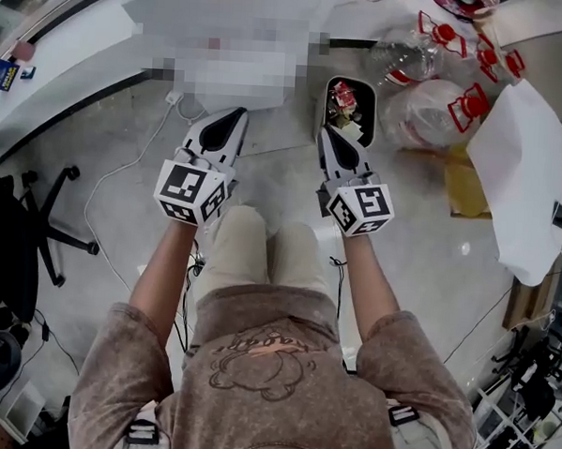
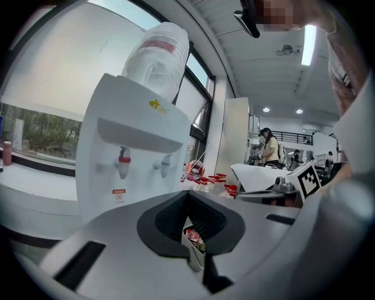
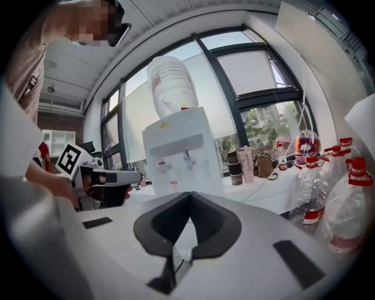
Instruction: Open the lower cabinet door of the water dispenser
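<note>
White plastic water dispenser (image 2: 132,152) stands straight ahead of both claws and well apart from them, its lower cabinet door hidden below their view. An upturned clear water bottle (image 2: 158,55) sits on top. A small white-rimmed bin (image 1: 351,105) of red-and-white wrappers lies just beyond the right claw (image 1: 331,137). That claw and the left claw (image 1: 232,115) are pressed closed and empty. Closed tips would likely slip off the door's edge or knock the bin.

An open office or lab workroom is shown. Large windows (image 3: 246,76) are seen behind a long white bench (image 2: 35,181), and a water dispenser (image 2: 126,146) is set before it. A swivel chair (image 1: 62,239) and cables (image 1: 90,195) are found on the concrete floor (image 1: 430,245), and strip lights (image 2: 309,44) are fixed to the ceiling.
</note>
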`<state>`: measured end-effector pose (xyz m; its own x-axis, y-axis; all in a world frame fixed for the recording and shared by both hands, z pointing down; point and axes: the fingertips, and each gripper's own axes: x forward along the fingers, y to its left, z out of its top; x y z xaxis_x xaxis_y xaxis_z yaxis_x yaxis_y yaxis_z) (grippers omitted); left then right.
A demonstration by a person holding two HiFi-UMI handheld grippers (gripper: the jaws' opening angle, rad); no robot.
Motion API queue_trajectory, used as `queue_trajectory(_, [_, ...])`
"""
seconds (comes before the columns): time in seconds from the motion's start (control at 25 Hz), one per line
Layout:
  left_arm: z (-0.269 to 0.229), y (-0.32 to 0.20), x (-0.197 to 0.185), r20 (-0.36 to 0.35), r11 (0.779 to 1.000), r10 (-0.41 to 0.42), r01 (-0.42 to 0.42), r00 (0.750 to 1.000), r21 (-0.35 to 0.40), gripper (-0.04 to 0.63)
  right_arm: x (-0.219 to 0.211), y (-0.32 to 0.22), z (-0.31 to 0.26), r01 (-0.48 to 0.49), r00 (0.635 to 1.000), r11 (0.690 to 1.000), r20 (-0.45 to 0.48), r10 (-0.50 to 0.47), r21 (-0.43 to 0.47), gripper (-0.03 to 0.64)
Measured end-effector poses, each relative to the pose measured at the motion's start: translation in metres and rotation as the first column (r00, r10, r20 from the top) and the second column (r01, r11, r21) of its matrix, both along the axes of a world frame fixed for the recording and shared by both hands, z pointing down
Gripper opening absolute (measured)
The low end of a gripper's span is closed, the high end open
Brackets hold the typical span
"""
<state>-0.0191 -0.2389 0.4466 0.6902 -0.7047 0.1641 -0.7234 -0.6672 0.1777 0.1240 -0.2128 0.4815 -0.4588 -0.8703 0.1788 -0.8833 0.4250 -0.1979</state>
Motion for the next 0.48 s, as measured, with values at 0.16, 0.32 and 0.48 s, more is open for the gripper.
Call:
queue_trajectory(0.16, [0.035, -0.009, 0.004, -0.007, 1.0, -0.005, 0.006, 1.0, 0.022, 0.013, -0.001, -0.011, 0.038, 0.015, 1.0, 1.0, 0.005, -0.015, 0.017, 0.006])
queue_trajectory(0.32, [0.067, -0.016, 0.004, -0.007, 0.999, -0.013, 0.014, 1.0, 0.042, 0.013, -0.002, -0.017, 0.073, 0.019, 1.0, 0.999, -0.001, -0.019, 0.03, 0.006])
queue_trajectory(0.48, [0.097, -0.02, 0.007, 0.003, 0.998, 0.002, -0.002, 1.0, 0.063, 0.012, -0.003, -0.022, 0.104, 0.027, 1.0, 0.998, -0.005, -0.027, 0.048, 0.006])
